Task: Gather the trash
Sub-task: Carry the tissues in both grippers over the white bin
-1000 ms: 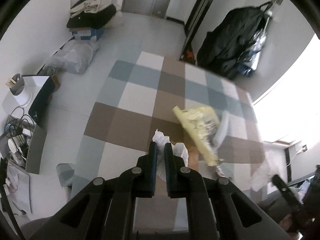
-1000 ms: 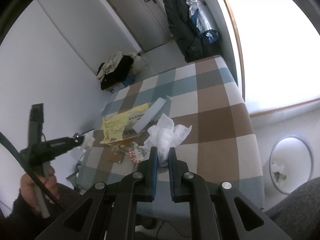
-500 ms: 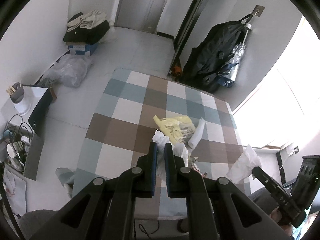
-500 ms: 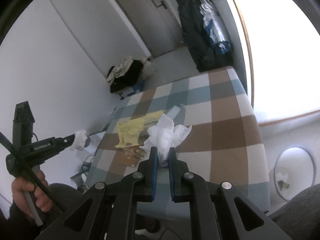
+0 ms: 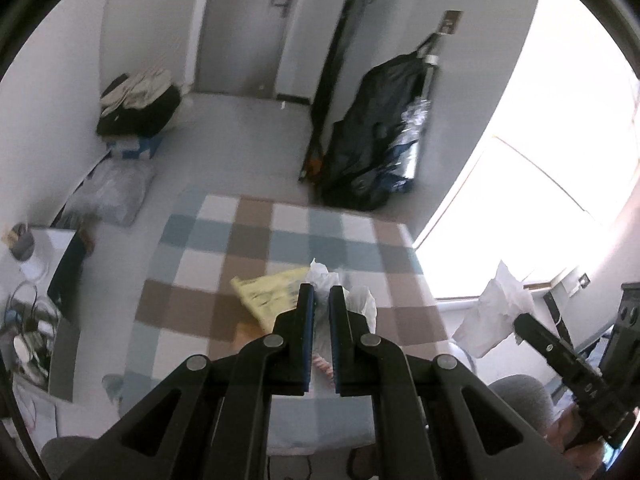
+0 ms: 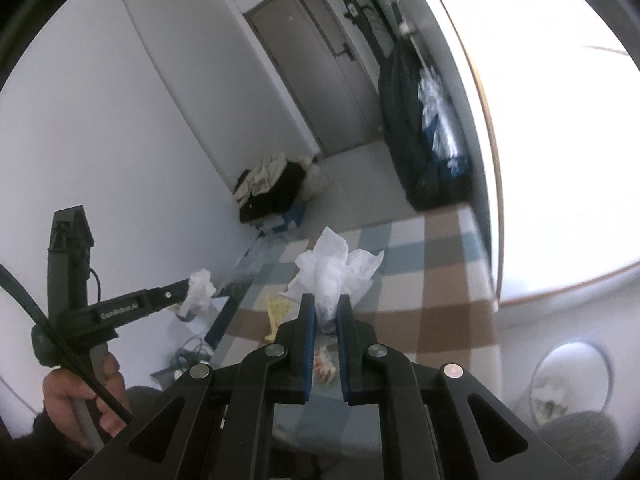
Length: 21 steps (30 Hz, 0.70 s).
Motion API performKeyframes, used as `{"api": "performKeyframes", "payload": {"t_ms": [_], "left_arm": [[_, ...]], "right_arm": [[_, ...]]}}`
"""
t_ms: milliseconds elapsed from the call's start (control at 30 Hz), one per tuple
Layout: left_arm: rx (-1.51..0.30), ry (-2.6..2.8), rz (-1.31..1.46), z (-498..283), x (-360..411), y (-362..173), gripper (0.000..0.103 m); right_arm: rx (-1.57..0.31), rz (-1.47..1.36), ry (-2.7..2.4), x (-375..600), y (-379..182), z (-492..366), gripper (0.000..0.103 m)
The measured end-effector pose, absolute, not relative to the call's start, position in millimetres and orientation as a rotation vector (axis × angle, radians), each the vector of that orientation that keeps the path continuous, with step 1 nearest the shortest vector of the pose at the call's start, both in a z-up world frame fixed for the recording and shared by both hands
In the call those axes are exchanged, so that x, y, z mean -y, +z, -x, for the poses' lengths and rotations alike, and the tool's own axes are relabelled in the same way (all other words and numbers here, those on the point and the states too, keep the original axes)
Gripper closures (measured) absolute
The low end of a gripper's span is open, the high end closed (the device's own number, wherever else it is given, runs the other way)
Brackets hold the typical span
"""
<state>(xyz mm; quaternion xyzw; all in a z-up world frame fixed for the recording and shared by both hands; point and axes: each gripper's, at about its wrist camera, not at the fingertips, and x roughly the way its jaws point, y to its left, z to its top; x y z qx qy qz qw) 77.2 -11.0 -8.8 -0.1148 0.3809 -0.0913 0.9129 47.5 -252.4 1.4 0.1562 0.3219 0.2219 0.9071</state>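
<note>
The left hand-held gripper (image 5: 319, 294) is clenched on a crumpled white tissue (image 5: 352, 300), which pokes out above and to the right of its blue-lined fingers. The right hand-held gripper (image 6: 325, 302) likewise grips a larger wad of white tissue (image 6: 334, 266) that fans out above its fingertips. Both wads hang in the air, clear of the checked surface (image 5: 256, 240) below.

From the left wrist view the right gripper's tissue shows at the far right, off the edge of the surface. From the right wrist view the left gripper's smaller tissue sits at the tip of its black fingers, held up by a hand (image 6: 80, 396) at lower left.

On the surface a yellow wrapper (image 5: 268, 294) lies just beyond the left fingertips, and a small reddish-printed scrap (image 6: 322, 364) shows between the right gripper's fingers.

On the floor at the right stands a round white bin (image 6: 568, 384) with some rubbish in it. Farther off, a dark garment bag (image 5: 376, 140) hangs on the wall, and a pile of clothes (image 5: 138, 104) sits on a box near the door (image 6: 316, 68).
</note>
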Motion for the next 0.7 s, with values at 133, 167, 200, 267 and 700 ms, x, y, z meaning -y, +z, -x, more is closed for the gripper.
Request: {"api": "performKeyframes", "payload": {"t_ms": [133, 167, 200, 267, 700], "left_arm": [[-0.759, -0.238, 0.226, -80.9, 36.3, 5.7, 0.099], [-0.753, -0.254, 0.222, -82.6, 44.5, 9.7, 0.099], [-0.746, -0.269, 0.221, -84.2, 52.7, 13.5, 0.099], [-0.741, -0.302, 0.217, -88.5, 68.9, 20.1, 0.099], [-0.805, -0.549, 0.168, -112.1, 197.8, 23.5, 0.099]], "right_arm": [[-0.611, -0.32, 0.44, 277.4, 26.3, -42.0, 0.094], [-0.601, -0.322, 0.435, 282.8, 30.2, -41.2, 0.094], [-0.587, -0.327, 0.427, 291.2, 35.8, -39.0, 0.094], [-0.566, -0.333, 0.405, 306.6, 44.4, -35.0, 0.094], [-0.531, -0.363, 0.169, 426.0, 51.9, -3.6, 0.094]]}}
